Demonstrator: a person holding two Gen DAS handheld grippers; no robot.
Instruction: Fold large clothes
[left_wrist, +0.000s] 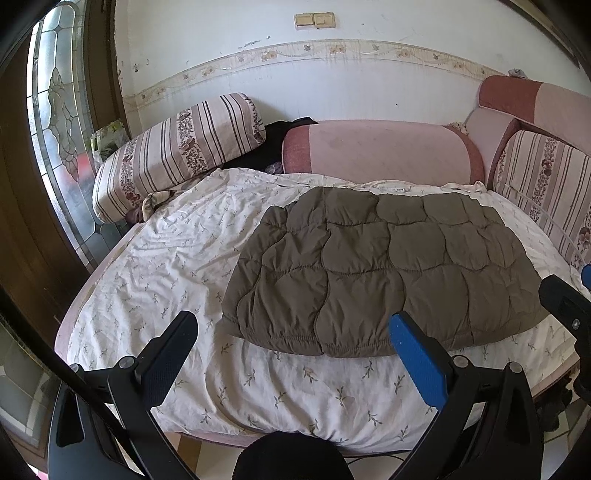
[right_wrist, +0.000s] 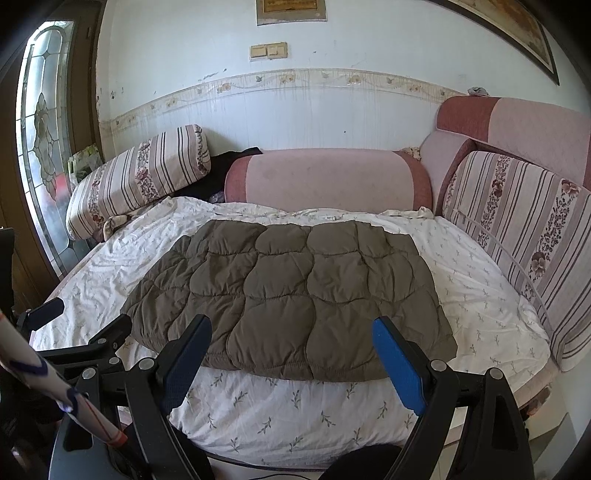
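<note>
Padding made the brown quilted jacket (right_wrist: 291, 299) look light, soft and springy — lying flat mid-bed sheet (right_wrist: 476, 291), best pinched at its elastic hem nearest the spread, empty left gripper (left_wrist: 299, 339) and right gripper (right_wrist: 291, 347).

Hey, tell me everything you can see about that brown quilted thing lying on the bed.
The brown quilted garment is olive-brown, puffy and padded-looking, stitched into rounded, scale-like panels. Its near edge is gathered like an elastic hem. It lies flat, apparently folded into a broad, roughly rectangular shape, on the white leaf-print sheet, toward the near side. No sleeves, collar or zip show. Nothing rests on it; both grippers stand open in front of it, not touching it.
</note>
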